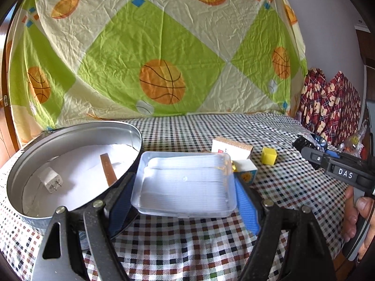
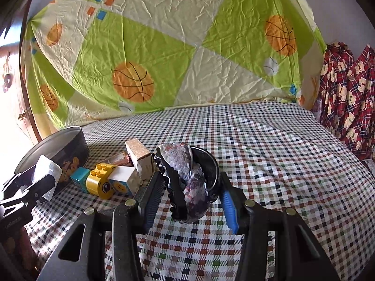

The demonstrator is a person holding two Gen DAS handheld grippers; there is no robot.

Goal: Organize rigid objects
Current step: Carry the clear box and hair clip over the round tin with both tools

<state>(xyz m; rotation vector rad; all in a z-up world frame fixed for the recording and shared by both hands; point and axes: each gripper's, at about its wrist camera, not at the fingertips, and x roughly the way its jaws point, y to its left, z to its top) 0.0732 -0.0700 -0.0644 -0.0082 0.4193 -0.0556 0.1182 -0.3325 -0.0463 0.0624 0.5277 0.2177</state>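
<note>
Left claw (image 1: 185, 201): clenched on a clear plastic box (image 1: 185, 185); both pads press its short sides; the box sits lifted, tilted slightly toward the camera, above the checked cloth (image 1: 187, 241).
Left claw pose: pointing forward and somewhat downward; the round metal tin (image 1: 131, 135) lies just beside its left finger.
Tin contents: a white plug adapter (image 1: 50, 179) and a brown strip (image 1: 108, 169) on white paper lining.
Right claw (image 2: 191, 199): grasping a black sequined hair clip (image 2: 187, 182); the clip stands between the pads, held clear of the cloth; how the far pad bears on it is partly hidden, probably against the clip's dark rim.
Right claw pose: tilted downward; seen from the left wrist view, a hand (image 1: 358, 220) wraps its handle at the right edge.
Remaining items: a cork-topped box (image 1: 232, 146), a yellow cube (image 1: 269, 155) and toy blocks (image 2: 105, 180) lie on the counter between tin and clip, near one another.
</note>
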